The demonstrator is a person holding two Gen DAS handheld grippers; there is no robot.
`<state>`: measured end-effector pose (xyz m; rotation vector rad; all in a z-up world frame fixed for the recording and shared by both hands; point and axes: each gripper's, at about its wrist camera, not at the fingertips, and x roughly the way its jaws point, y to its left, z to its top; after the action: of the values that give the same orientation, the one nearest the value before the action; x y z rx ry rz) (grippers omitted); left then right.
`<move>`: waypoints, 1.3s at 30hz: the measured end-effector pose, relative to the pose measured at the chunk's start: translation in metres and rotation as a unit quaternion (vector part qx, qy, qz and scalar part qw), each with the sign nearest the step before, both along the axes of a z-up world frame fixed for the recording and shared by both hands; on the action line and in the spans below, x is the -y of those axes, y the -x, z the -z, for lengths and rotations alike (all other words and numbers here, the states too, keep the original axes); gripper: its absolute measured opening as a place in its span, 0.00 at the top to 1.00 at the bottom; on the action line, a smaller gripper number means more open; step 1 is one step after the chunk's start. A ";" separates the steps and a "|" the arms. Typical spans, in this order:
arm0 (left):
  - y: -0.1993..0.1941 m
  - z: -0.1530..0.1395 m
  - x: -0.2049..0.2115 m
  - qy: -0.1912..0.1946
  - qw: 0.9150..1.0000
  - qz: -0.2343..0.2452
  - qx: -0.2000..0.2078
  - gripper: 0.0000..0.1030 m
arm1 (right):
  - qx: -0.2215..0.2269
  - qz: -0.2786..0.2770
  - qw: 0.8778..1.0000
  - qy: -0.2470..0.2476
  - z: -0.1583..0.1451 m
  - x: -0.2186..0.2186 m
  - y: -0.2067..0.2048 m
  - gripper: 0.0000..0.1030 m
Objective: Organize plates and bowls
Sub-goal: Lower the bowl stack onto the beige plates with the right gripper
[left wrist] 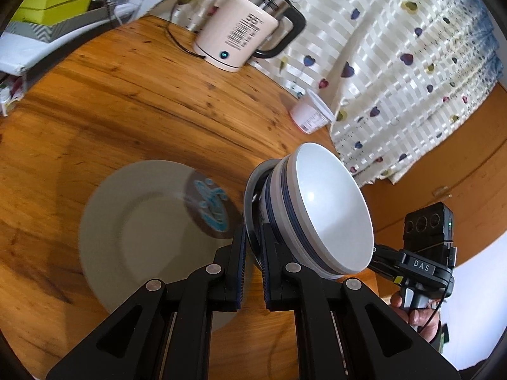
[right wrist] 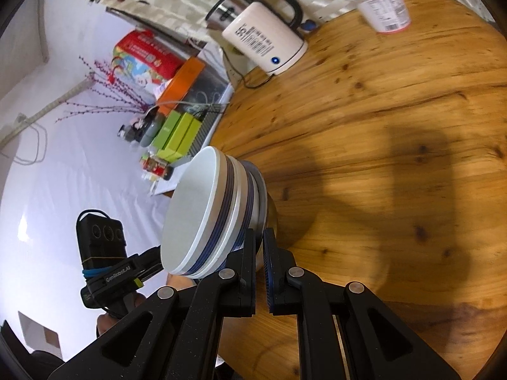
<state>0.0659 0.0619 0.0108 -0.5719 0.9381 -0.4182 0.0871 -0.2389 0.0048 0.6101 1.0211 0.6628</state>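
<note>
A stack of white bowls (left wrist: 329, 209) with blue bands sits on a grey plate (left wrist: 253, 190), held over the wooden table (left wrist: 126, 101). My left gripper (left wrist: 253, 231) is shut on this plate's near rim. In the right wrist view my right gripper (right wrist: 259, 234) is shut on the opposite rim of the grey plate (right wrist: 264, 196), beside the bowls (right wrist: 196, 215). Each view shows the other gripper's body past the stack, held by a hand. A large white plate (left wrist: 136, 237) lies on the table below the left gripper. A small dark saucer (left wrist: 210, 205) with a blue pattern lies at its far edge.
A cream electric kettle (left wrist: 237, 31) (right wrist: 266, 41) with a cord stands at the table's far edge. A pink yoghurt tub (left wrist: 312, 114) (right wrist: 385, 6) stands near a heart-patterned curtain (left wrist: 412, 63). Green boxes (left wrist: 54, 3) and other clutter sit beside the table (right wrist: 380, 126).
</note>
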 end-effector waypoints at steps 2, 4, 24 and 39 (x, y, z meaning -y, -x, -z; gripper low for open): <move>0.001 0.001 -0.007 0.000 1.000 -0.006 -0.001 0.93 | -0.001 -0.007 1.000 0.001 0.000 -0.008 -0.002 0.92; 0.004 0.002 -0.017 -0.001 1.000 -0.015 -0.002 0.93 | -0.002 -0.014 1.000 0.001 0.001 -0.018 -0.005 0.92; 0.022 0.013 -0.068 0.000 0.998 -0.060 -0.015 0.93 | -0.021 -0.059 0.998 0.011 0.011 -0.084 -0.021 0.92; 0.026 0.016 -0.077 0.002 0.998 -0.063 -0.019 0.93 | -0.031 -0.061 0.997 0.020 0.018 -0.095 -0.022 0.92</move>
<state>0.0396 0.1387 -0.0056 -0.6400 0.9322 -0.2965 0.1094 -0.1437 -0.0136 0.5395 1.1343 0.7333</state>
